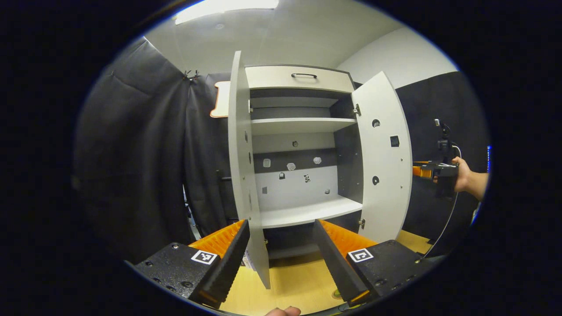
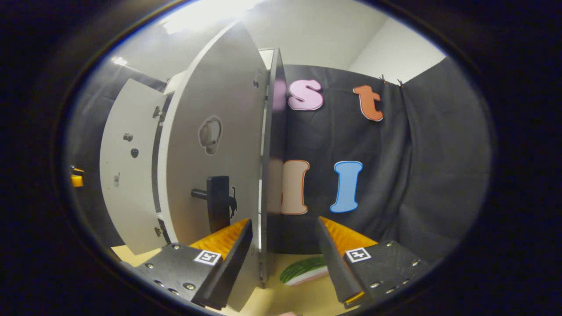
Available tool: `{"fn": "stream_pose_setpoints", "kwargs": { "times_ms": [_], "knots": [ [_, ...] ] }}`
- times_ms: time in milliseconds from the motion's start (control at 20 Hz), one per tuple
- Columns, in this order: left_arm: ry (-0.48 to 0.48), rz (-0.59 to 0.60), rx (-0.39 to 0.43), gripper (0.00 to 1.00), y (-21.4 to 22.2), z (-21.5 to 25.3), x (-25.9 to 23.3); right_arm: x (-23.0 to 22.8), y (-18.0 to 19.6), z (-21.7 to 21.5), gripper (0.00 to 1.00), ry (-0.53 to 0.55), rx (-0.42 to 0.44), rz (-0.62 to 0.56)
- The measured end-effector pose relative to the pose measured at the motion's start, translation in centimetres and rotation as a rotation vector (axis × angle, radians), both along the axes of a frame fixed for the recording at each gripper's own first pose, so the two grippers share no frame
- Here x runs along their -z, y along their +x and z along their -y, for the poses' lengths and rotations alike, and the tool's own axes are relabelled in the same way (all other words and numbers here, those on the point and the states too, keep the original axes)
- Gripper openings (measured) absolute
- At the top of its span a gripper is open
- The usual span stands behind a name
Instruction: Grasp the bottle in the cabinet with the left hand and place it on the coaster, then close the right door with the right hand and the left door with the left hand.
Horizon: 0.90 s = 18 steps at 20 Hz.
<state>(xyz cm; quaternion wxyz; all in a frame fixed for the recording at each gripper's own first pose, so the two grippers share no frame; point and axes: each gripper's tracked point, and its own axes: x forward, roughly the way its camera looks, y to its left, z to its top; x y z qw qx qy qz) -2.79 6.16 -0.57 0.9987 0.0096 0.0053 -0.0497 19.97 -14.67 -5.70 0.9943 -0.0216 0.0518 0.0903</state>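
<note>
1. In the left gripper view, the cabinet (image 1: 303, 145) stands straight ahead with both doors swung out. Its shelves look bare; no bottle can be made out on them, and no coaster can be identified with confidence, so the bottle's place cannot be told.

2. The left hand-held gripper (image 1: 281, 252) has its jaws spread wide with nothing between them. The left door (image 1: 241, 166) shows edge-on just above the left finger, at about 11 o'clock. Risk: a careless push could land a fingertip on the door's thin edge and slip off it, or jam the door against its hinge.

3. In the right gripper view, the right hand-held gripper (image 2: 283, 254) also has wide, empty jaws. The right door (image 2: 215, 149) rises at 11 o'clock, its edge running down between the fingers, and its black handle (image 2: 218, 202) sits just above the left finger. Risk: the finger could snag on the handle instead of pressing the panel flat.

4. A green-and-white object (image 2: 305, 270) lies on the surface (image 2: 281, 298) near the door's lower corner. Risk: the swinging door or a finger might strike it.

5. In the left gripper view, the right gripper's holder, a hand (image 1: 463, 175), shows at 3 o'clock behind the right door. Risk: closing both doors together could make them collide at the middle.
</note>
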Motion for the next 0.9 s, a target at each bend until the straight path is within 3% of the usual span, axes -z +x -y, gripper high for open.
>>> {"fn": "stream_pose_setpoints", "kwargs": {
  "times_ms": [200,550,800,900],
  "knots": [
    [-0.040,-0.027,-0.015,0.93,0.3,-0.8,0.5,0.6,0.3,-1.8,0.84,-0.013,0.047,-0.036],
    [-0.052,-0.057,-0.009,0.93,0.8,-1.4,1.1,0.4,0.3,-4.9,0.88,-0.045,0.045,-0.027],
    [-0.081,-0.065,-0.001,0.93,1.7,-2.4,0.1,0.4,0.5,-6.3,0.84,-0.023,0.070,-0.025],
    [-0.071,-0.056,-0.012,0.93,1.9,-3.0,-0.4,-0.1,0.6,-6.8,0.88,0.000,0.078,-0.016]
  ]
}}
